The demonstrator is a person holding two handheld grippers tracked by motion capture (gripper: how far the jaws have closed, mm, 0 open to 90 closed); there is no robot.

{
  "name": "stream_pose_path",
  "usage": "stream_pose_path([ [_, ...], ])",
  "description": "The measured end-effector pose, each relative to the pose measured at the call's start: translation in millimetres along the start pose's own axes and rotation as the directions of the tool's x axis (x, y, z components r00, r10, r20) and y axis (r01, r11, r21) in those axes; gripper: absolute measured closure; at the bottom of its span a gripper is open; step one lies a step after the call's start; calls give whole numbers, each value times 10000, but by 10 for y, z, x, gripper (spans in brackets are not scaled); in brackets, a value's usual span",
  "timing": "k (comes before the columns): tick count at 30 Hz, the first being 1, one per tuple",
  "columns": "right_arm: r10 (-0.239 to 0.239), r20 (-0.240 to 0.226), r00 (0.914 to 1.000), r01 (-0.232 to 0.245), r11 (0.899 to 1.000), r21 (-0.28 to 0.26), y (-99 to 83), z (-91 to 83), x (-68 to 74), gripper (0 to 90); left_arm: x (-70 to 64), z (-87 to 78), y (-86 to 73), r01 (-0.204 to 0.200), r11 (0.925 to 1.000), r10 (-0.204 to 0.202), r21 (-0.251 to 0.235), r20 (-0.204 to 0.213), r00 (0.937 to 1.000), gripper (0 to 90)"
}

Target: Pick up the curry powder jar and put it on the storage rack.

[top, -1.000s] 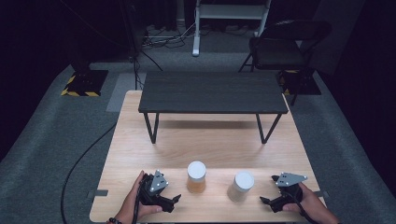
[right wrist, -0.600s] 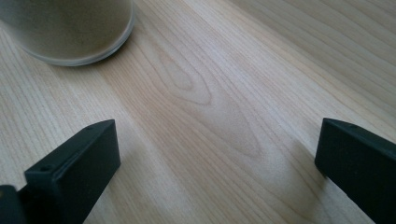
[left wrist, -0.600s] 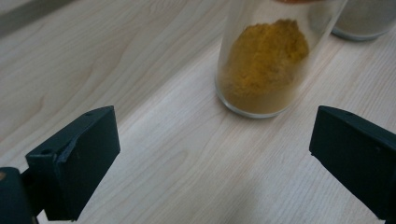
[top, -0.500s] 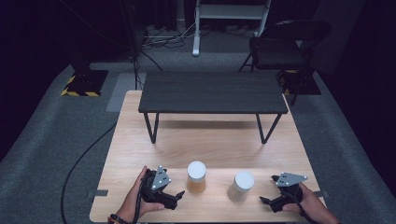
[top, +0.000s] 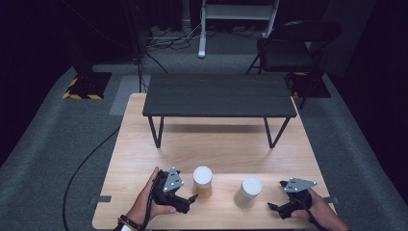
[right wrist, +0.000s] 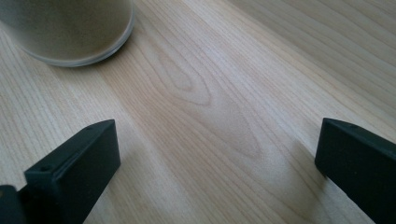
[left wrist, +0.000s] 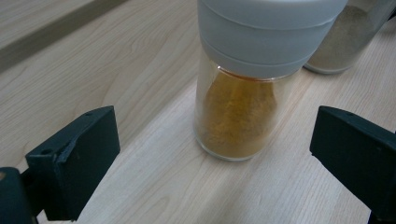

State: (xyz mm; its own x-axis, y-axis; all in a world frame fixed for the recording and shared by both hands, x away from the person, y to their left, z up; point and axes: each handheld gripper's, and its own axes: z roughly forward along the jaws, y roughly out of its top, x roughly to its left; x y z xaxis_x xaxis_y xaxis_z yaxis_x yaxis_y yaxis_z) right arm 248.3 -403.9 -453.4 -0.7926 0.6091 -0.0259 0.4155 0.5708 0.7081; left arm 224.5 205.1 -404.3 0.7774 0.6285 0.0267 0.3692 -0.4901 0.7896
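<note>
Two glass spice jars with white lids stand near the front of the wooden table [top: 216, 144]. The orange-powder jar [top: 202, 182] [left wrist: 238, 112] is just ahead of my left gripper [top: 187, 199] [left wrist: 210, 154], whose jaws stand wide open with the jar a little beyond them. To the right stands the beige-powder jar [top: 249, 191] [left wrist: 345, 42] [right wrist: 70, 28]. My right gripper [top: 275, 208] [right wrist: 215, 158] rests low on the table right of that jar, open, with bare wood between its jaws.
A small black bench-like table [top: 219, 95] stands on the far half of the wooden table. Beyond it on the grey floor are a dark chair [top: 288, 48], a white stand [top: 238, 14] and cables [top: 86, 159].
My left gripper has crept slightly right and forward toward the orange-powder jar. The right gripper and both jars have stayed put.
</note>
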Motion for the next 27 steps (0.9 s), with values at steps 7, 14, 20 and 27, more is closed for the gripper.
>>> stream_pose_path([
  [7, 1, -2, 10000, -1, 10000, 2, 1, 0, 0, 0, -6, 48, -4, 134, 9996, -131, -245, 136, 9998, 16],
  [14, 0, 1, 10000, 0, 10000, -7, -2, 0, 0, 0, -12, 144, 30, 267, 9989, -253, -393, 352, 9991, 18],
  [20, -3, 0, 10000, 3, 10000, -11, -3, 0, 0, 0, -37, 232, 48, 288, 9981, -268, -549, 371, 9990, 24],
  [27, 0, -2, 10000, 0, 10000, -21, -6, 0, 0, 0, -72, 336, 48, 389, 9964, -369, -757, 274, 9989, 35],
])
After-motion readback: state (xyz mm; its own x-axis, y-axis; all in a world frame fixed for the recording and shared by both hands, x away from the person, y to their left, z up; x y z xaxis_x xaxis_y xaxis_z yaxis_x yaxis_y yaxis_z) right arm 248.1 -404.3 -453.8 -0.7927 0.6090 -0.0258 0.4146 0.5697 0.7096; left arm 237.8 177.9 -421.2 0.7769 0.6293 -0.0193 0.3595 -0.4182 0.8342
